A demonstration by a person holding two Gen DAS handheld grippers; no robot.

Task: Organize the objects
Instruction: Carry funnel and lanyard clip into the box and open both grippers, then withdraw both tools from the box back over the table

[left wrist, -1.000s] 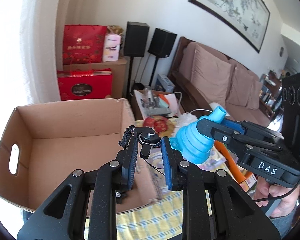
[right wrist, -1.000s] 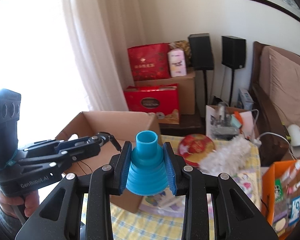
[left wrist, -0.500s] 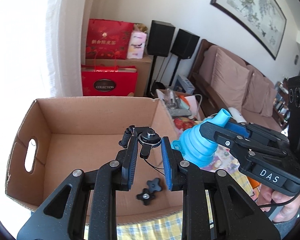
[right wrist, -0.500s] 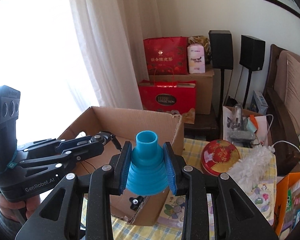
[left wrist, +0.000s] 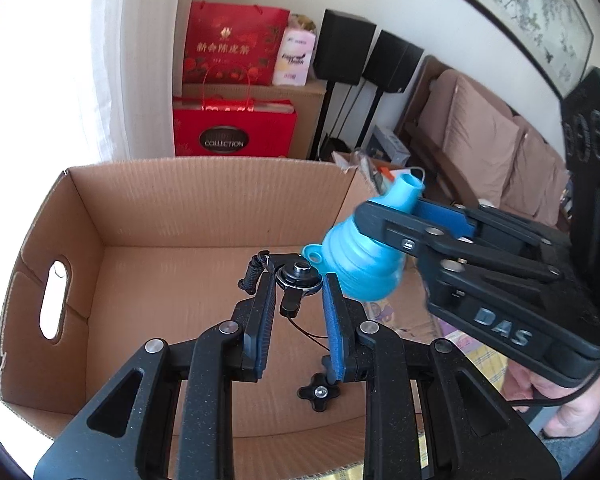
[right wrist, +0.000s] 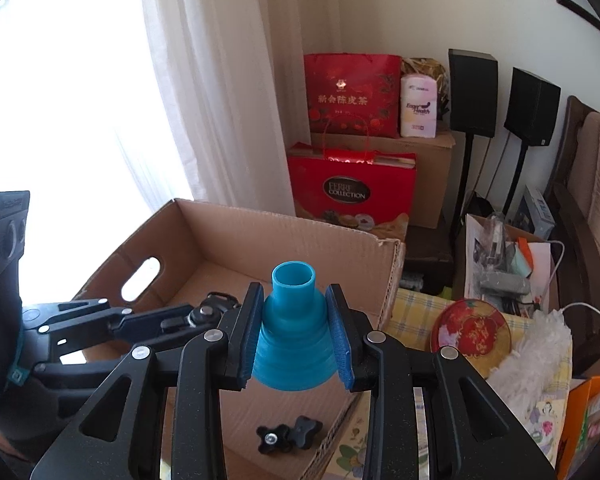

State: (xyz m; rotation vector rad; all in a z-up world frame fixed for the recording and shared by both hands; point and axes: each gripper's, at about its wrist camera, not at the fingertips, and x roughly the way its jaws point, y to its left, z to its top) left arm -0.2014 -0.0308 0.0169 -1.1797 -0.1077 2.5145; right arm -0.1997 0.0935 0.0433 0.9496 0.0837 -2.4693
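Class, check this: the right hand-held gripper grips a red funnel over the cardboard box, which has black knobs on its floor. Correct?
Not quite. The funnel in the right hand-held gripper is blue, as the right wrist view shows. It is held over the cardboard box, with black knobs on its floor.

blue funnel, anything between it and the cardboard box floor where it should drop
Nothing visible blocks it. The blue funnel, held by the right gripper, hangs over the open cardboard box; below lie only two black knobs on the floor.

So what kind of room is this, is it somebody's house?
Most likely a home living room: there's a sofa with big cushions, two black speakers on stands, and a framed painting on the wall.
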